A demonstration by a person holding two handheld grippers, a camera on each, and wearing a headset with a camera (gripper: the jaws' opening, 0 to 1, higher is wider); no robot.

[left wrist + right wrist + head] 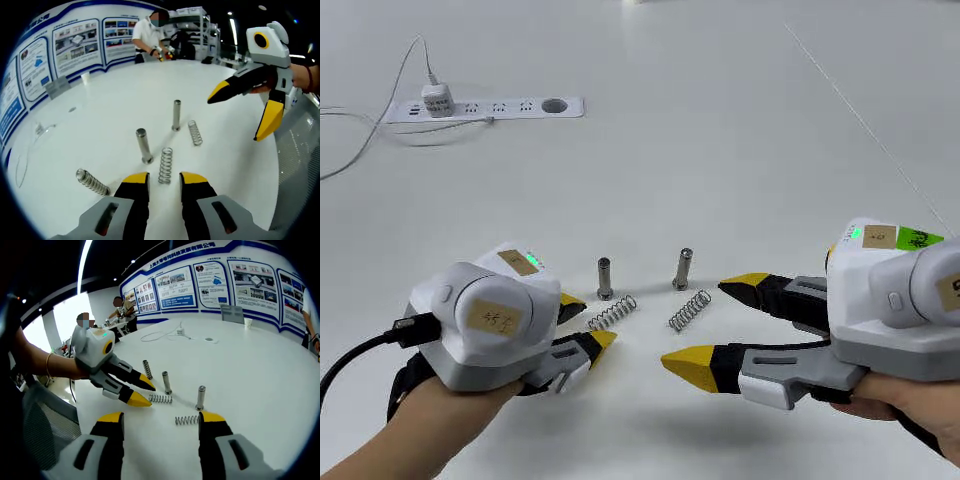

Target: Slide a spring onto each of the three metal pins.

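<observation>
Springs lie loose on the white desk (740,120), two of them. The near spring (165,165) is just ahead of the left claw (164,179), and the far spring (194,133) is beside the far pin (176,115). Both bare pins stand upright. In the left gripper view, the near pin (144,146) is just left of the near spring. A third pin (92,182), off to the left there, appears already sleeved with a coil (147,369).

Left claw: jaws parted, nothing held, the near spring's end about between the tips. Right claw (698,322): jaws wide apart, empty, pointing toward the far spring.

Risks, as judged:
- A spring lying flat may roll or skid away as a jaw closes on it. Squeezed hard, it could buckle or shoot out.
- The pins seem to stand free on small bases, so a sideways nudge from a spring end or jaw tip would likely topple one.
- The two claws work close together and could collide.
</observation>
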